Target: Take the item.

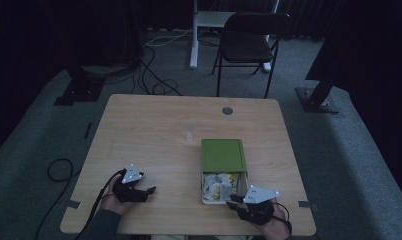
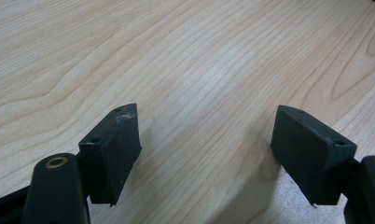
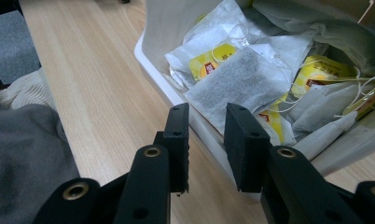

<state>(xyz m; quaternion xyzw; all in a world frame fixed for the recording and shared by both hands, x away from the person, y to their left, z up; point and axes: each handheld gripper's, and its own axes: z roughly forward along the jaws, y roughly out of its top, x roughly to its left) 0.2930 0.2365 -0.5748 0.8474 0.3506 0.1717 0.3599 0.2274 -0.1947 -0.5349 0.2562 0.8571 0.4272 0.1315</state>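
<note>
Low at the bottom right of the high view, the right gripper point(image 1: 237, 202) sits at the near end of the white box point(image 1: 205, 199), its jaws narrowed on either side of the box's wall, not plainly pressing. Tea bags point(image 3: 241, 77) lie just beyond the fingertips. At lower left, the left gripper point(image 1: 150, 190) rests with jaws wide over bare table point(image 2: 185, 56).

Tea bags point(image 3: 241, 79) in box point(image 1: 205, 197), table point(image 1: 154, 135) right

High view overhead facing forward, gripper views close, low — all sharing the table point(image 1: 154, 125).
</note>
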